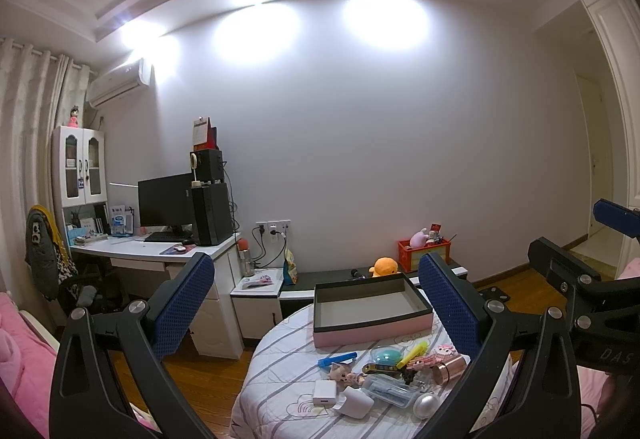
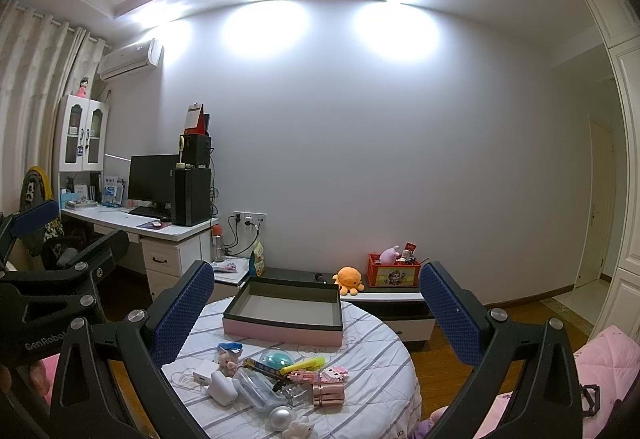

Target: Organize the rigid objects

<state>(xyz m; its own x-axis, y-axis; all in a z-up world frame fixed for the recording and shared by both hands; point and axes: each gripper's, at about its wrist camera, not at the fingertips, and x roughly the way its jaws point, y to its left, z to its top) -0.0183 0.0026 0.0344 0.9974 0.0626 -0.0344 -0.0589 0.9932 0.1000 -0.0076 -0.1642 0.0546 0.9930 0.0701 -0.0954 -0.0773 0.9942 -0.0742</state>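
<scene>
Blue-padded left gripper (image 1: 316, 303) and right gripper (image 2: 316, 313) both gape wide, gripping nothing, above cluttered trinkets; pink tray (image 2: 280, 335) sits mid-frame on the striped table (image 2: 372, 367).

Home bedroom: desk (image 2: 132, 223), pink bedding (image 1: 24, 367).

The left gripper (image 1: 316, 305) has black arms with round silver screws and blue bumpy pads (image 1: 182, 309). The right gripper (image 2: 316, 313) looks the same. White letters "GenRobo" show at the lower left of the right view.
</scene>
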